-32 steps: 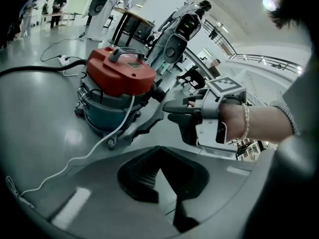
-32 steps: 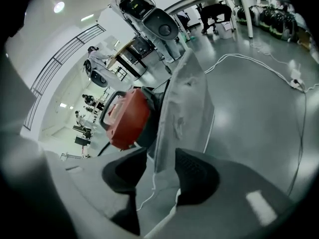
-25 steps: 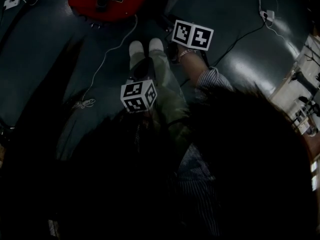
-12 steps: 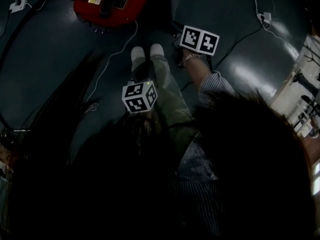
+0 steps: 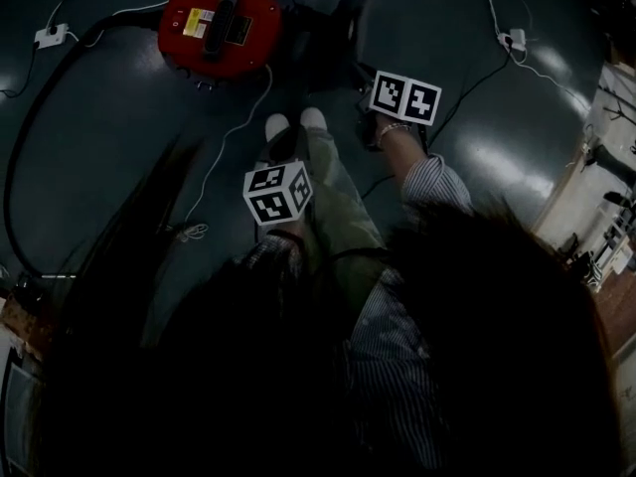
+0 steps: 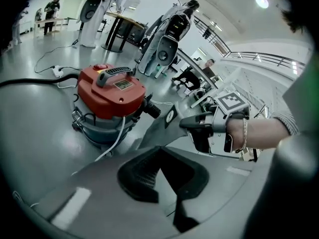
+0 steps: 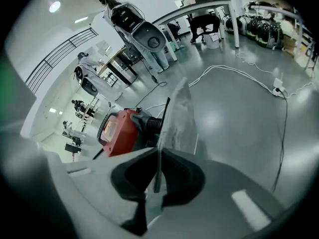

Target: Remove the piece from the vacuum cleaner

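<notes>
A red canister vacuum cleaner (image 5: 219, 23) (image 6: 112, 91) (image 7: 119, 131) stands on the dark floor ahead of my feet. A thin grey flat piece (image 7: 179, 118) (image 6: 162, 128) (image 5: 348, 28) reaches from its black ribbed port (image 6: 151, 109) toward me. Whether it is still joined there, I cannot tell. My right gripper (image 7: 157, 156) (image 6: 185, 123) is shut on the near edge of this piece, which stands edge-on between the pads. My left gripper (image 6: 159, 151) is shut on nothing and hangs back over my legs, its marker cube (image 5: 276, 192) well short of the vacuum.
A thick black hose (image 5: 30, 137) curves over the floor at left. A white cord (image 5: 234, 117) runs from the vacuum past my shoes (image 5: 293, 122). Power strips (image 5: 50, 36) (image 5: 512, 40) lie at both sides. White machines (image 6: 169, 39) and tables stand far behind.
The head view has tilted, so the whole vacuum and the grey piece beside it now show. The right gripper stays by the vacuum's right side. The left gripper has hardly moved.
</notes>
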`<state>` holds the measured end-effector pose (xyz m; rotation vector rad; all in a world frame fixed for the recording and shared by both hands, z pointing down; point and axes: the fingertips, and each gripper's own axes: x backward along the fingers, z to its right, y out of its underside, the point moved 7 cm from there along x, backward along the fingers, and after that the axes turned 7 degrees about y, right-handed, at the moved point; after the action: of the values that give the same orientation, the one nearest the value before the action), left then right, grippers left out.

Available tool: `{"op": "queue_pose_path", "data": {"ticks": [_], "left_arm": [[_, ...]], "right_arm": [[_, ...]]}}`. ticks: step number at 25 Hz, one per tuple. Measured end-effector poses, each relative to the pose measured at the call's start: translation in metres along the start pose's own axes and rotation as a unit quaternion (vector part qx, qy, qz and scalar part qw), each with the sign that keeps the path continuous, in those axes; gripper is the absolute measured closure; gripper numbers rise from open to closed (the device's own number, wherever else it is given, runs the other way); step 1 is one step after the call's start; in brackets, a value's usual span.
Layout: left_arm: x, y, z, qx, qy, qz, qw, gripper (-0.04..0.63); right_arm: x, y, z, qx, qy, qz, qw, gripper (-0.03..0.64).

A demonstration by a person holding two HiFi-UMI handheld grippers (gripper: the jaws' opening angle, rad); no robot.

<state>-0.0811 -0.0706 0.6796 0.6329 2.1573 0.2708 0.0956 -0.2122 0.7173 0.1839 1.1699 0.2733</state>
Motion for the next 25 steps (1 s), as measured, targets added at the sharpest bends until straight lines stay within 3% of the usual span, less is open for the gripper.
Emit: {"op": "queue_pose_path", "data": {"ticks": [7, 13, 25], "left_arm": [[0.023, -0.052, 0.034, -0.032, 0.021, 0.019, 0.9991, 0.589], [0.063, -0.099, 0.090, -0.077, 0.052, 0.030, 0.9953, 0.589], [0.148, -0.149, 0.179, -0.200, 0.083, 0.036, 0.9757, 0.589]], "right_arm": [[0.066, -0.016, -0.024, 0.018, -0.036, 0.023, 0.999, 0.594], [0.146, -0.033, -0.065, 0.032, -0.086, 0.053, 0.994, 0.594], [0.283, -0.050, -0.125, 0.078, -0.180, 0.114, 0.974, 0.592]]}}
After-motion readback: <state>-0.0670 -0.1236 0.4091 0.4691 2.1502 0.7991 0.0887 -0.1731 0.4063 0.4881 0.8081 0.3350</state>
